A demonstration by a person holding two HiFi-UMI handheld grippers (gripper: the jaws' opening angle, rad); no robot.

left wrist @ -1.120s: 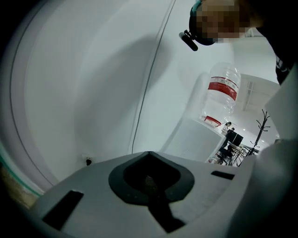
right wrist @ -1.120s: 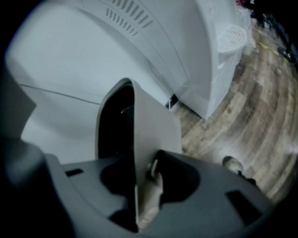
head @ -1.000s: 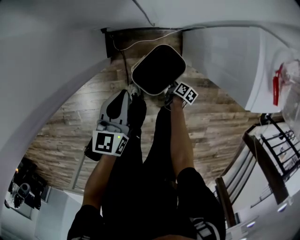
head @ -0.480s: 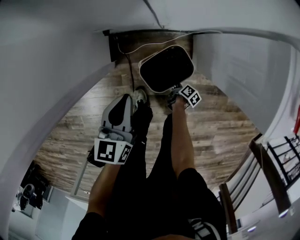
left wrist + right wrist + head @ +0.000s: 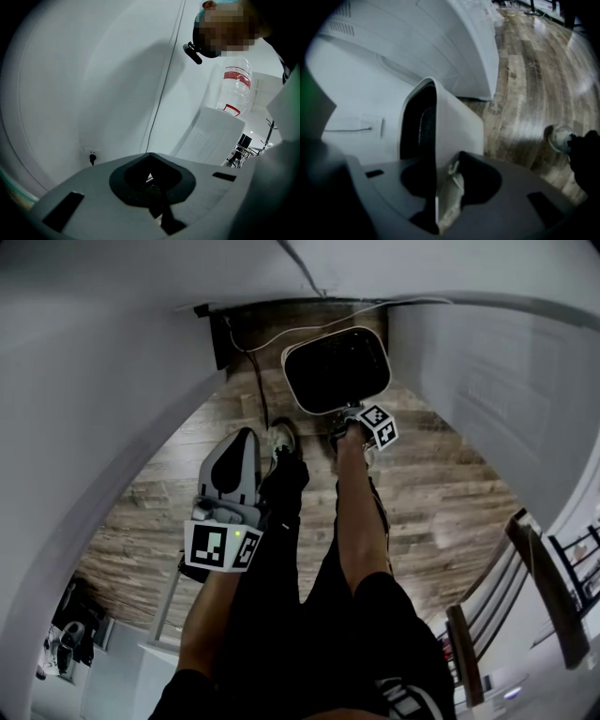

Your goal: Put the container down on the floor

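Currently my right tool [image 5: 345, 416] clamps one side of the container [image 5: 336, 369], carrying it low over the wood floor [image 5: 441, 493] for set-down, while my left tool [image 5: 239, 442], closed and empty, hangs aside.

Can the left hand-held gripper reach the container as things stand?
Probably yes. The left hand-held gripper hangs empty, jaws together, short of the container; nothing stands between them, and the right hand-held gripper holds only its near rim.

Container [image 5: 457, 129] wall tight in the right gripper [image 5: 440, 197]
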